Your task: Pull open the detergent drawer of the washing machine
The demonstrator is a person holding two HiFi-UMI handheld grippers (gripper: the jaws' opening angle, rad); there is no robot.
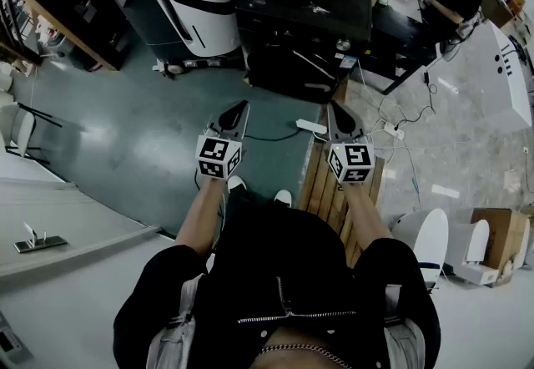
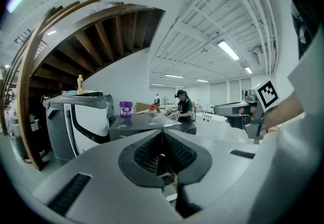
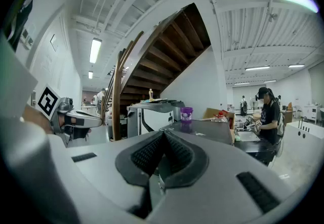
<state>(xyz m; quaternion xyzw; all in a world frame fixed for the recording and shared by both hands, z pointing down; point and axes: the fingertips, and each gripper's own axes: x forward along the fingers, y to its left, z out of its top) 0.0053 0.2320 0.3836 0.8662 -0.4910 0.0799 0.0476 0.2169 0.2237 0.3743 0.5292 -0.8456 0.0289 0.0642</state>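
Head view steeply down; gripper views level, both showing purple bucket [image 2: 125, 109]

Workshop hall beneath a wooden staircase

A white ribbed ceiling [image 2: 202, 25] carries long strip lights [image 3: 94, 49], all lit. The dark wooden staircase [image 3: 172, 50] climbs against a plain white wall [image 3: 202, 86]. A green floor [image 1: 158, 133] at the left meets a pale stone floor [image 1: 467, 142] at the right. A wooden pallet [image 1: 329, 192] lies near a black table [image 1: 309, 0].
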